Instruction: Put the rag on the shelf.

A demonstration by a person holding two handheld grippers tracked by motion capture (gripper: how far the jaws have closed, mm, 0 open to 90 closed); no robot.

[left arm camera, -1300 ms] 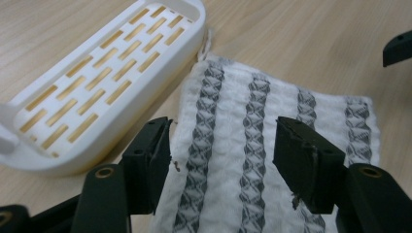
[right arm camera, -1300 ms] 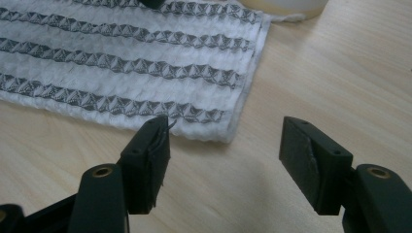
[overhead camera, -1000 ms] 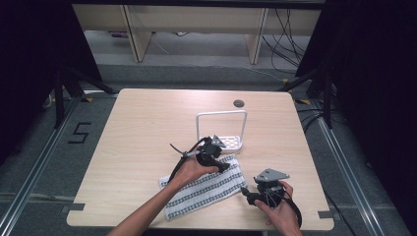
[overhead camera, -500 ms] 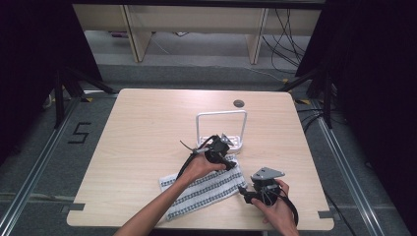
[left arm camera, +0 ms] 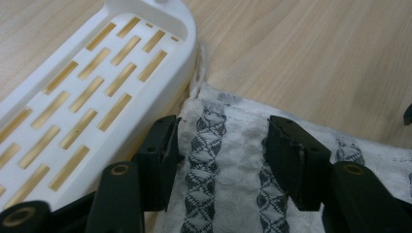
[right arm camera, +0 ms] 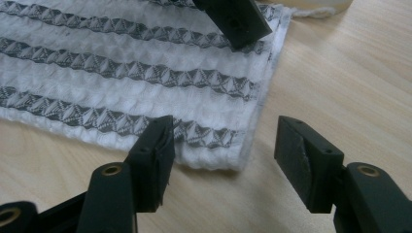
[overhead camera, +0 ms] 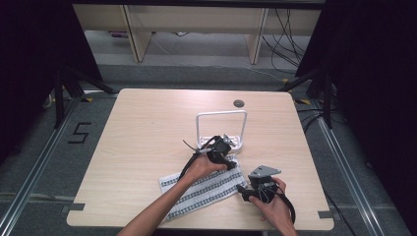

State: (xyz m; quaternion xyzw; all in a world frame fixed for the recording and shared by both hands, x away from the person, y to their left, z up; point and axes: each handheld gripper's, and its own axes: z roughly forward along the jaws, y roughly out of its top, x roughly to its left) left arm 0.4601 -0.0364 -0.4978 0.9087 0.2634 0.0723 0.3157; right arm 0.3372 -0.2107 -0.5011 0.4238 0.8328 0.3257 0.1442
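Towel, folded and striped, lies flat on table, its far corner touching white rack. Left gripper hangs over that corner, jaws wide, straddling cloth, nothing pinched. Right gripper, jaws wide, brackets the towel's near corner away from the rack. Judgement: no grasp made yet; lifting and any hanging on the rack remain.

Black "5" on floor left of table
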